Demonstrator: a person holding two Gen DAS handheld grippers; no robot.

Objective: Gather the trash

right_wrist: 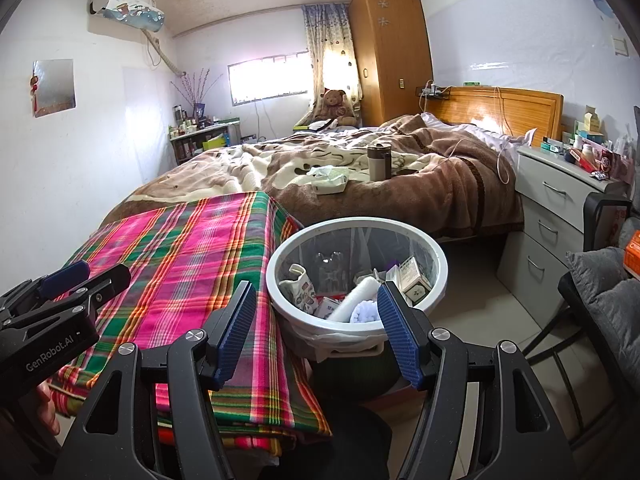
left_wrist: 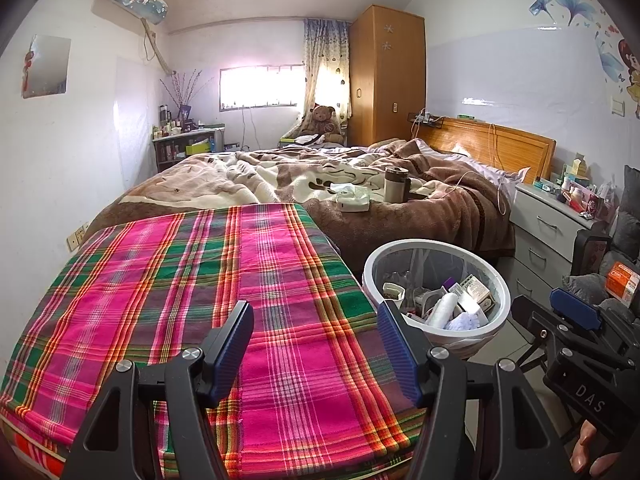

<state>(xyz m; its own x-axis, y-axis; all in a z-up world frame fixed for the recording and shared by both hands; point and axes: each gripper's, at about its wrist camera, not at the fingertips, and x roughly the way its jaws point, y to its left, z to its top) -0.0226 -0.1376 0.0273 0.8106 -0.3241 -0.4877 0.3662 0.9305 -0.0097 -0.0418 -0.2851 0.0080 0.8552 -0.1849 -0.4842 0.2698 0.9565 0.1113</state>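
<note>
A white round trash bin (left_wrist: 372, 268) (right_wrist: 276, 280) stands on the floor beside the plaid-covered surface (left_wrist: 200, 280) (right_wrist: 180, 248). It holds several cartons, a white roll and crumpled paper (right_wrist: 360, 300). My left gripper (left_wrist: 316, 344) is open and empty above the plaid cloth, left of the bin; it also shows in the right wrist view (right_wrist: 84, 276). My right gripper (right_wrist: 316, 328) is open and empty just in front of the bin; it also shows in the left wrist view (left_wrist: 560, 312). A white tissue pack (left_wrist: 352, 198) (right_wrist: 330, 180) and a cup (left_wrist: 396, 184) (right_wrist: 378, 162) lie on the bed.
A bed with a brown blanket (left_wrist: 400, 208) lies behind the bin. A grey drawer unit (left_wrist: 552, 232) (right_wrist: 552, 216) with clutter on top stands at the right. A dark chair with grey cushion (right_wrist: 600, 292) is at the far right. A wardrobe (left_wrist: 384, 76) stands at the back.
</note>
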